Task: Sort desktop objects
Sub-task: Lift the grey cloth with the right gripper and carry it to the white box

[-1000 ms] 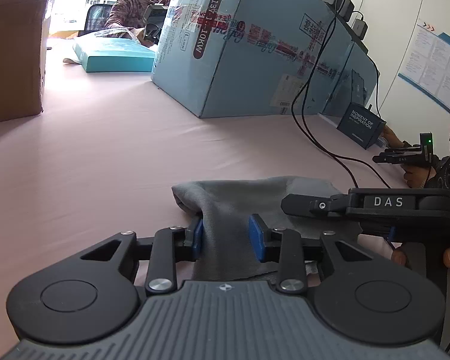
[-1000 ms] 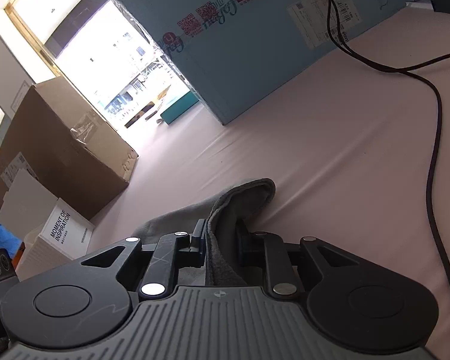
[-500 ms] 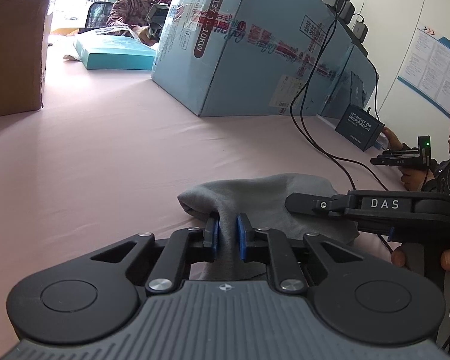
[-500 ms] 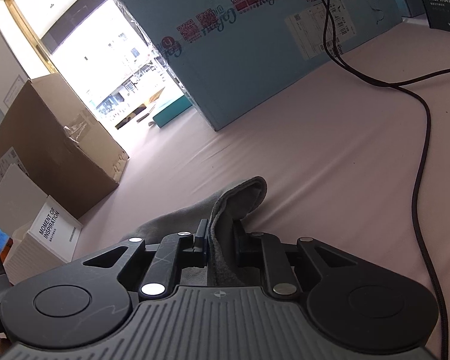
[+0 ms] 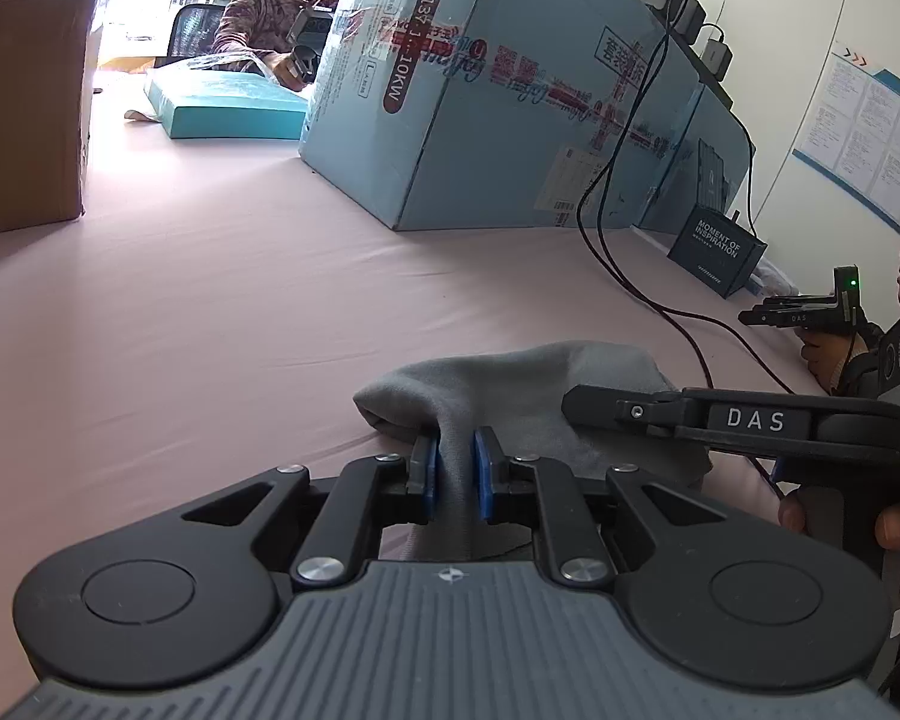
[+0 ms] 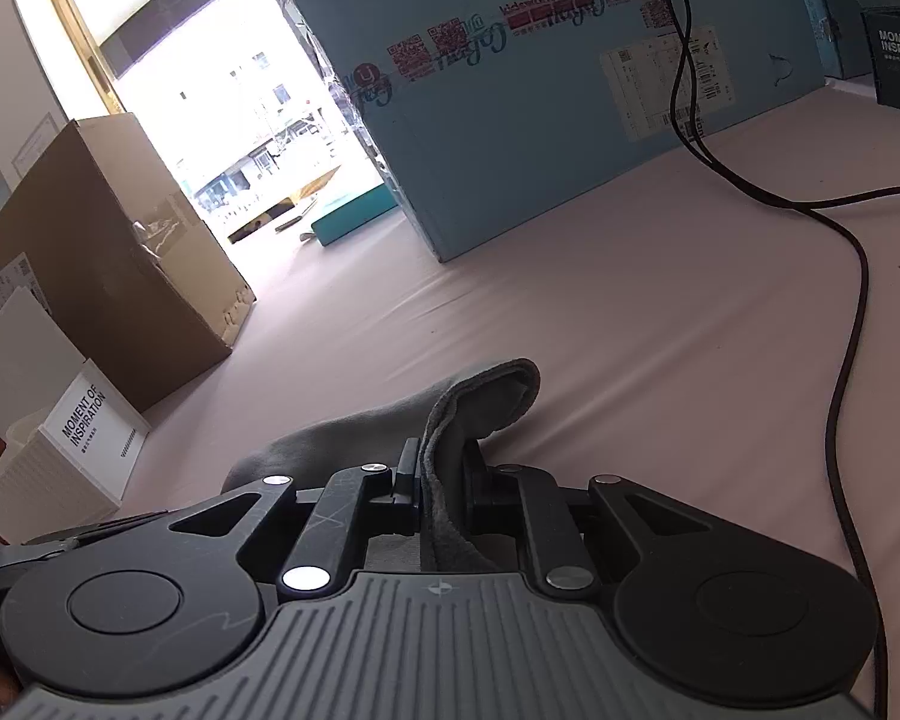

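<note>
Here both grippers were clamped on the grey cloth (image 5: pixel 510 378): left gripper (image 5: pixel 455 471), right gripper (image 6: pixel 441 474). Folding or lifting seemed underway; next move needs coordinated travel over the pink surface (image 5: pixel 210 312).

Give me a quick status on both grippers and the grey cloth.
Left gripper shut on grey cloth. Right gripper shut on it too. Black cable lies on the table beside it, not touching.
</note>
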Tool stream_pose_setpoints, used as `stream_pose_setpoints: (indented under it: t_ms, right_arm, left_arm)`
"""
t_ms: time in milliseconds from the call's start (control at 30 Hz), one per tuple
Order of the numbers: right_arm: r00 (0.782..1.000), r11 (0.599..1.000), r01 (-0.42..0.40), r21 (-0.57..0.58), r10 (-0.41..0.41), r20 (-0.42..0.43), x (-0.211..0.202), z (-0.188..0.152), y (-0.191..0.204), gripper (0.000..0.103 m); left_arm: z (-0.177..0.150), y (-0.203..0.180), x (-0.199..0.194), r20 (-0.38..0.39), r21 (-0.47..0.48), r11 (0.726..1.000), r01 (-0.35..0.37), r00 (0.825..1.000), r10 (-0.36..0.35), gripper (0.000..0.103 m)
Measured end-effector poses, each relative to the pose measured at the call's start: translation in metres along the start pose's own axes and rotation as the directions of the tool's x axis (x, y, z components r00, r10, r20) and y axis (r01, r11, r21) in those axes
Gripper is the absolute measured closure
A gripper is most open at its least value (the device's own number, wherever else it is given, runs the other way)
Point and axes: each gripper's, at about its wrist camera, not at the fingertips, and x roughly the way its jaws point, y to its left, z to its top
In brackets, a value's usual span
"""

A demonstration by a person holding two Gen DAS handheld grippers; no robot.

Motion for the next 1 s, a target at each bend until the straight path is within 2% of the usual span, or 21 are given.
stream_pose_setpoints:
  t_ms: [133,300,433,567,633,767,933,1000]
  right_arm:
    - [1.0,0.998,0.02,-0.065,-0.019,0.019,-0.001,-0.003,0.009,0.092]
    - [0.998,0.991,0.012,-0.132,-0.003,0.066,-0.007,-0.006,0.023,0.092]
    - [0.998,0.983,0.021,-0.183,-0.011,0.059,-0.009,-0.01,0.04,0.093]
    - [0.989,0.973,-0.009,-0.229,0.042,0.142,-0.027,-0.016,0.061,0.093]
    - [0.983,0.968,-0.045,-0.246,0.087,0.163,-0.036,-0.015,0.072,0.093]
    - [0.971,0.961,-0.061,-0.27,0.119,0.205,-0.054,0.003,0.103,0.093]
    - [0.945,0.957,-0.11,-0.27,0.185,0.27,-0.076,0.031,0.154,0.093]
    - [0.935,0.946,-0.118,-0.303,0.209,0.286,-0.077,0.039,0.181,0.093]
  left_arm:
    - [-0.001,-0.001,-0.001,0.008,0.007,1.0,-0.011,1.0,0.011,0.092]
    - [-0.002,0.0,-0.009,0.045,-0.003,0.999,-0.049,0.998,0.049,0.091]
    - [-0.004,-0.001,-0.019,0.078,0.012,0.996,-0.083,0.994,0.082,0.092]
    - [0.004,0.002,-0.049,0.143,0.021,0.996,-0.088,0.986,0.084,0.092]
    - [0.009,0.005,-0.066,0.179,0.02,0.996,-0.088,0.98,0.083,0.092]
    - [0.019,0.011,-0.101,0.249,0.016,0.996,-0.087,0.965,0.081,0.092]
    - [0.032,0.019,-0.145,0.336,0.011,0.996,-0.087,0.939,0.078,0.092]
    - [0.038,0.022,-0.162,0.37,0.009,0.996,-0.086,0.926,0.077,0.092]
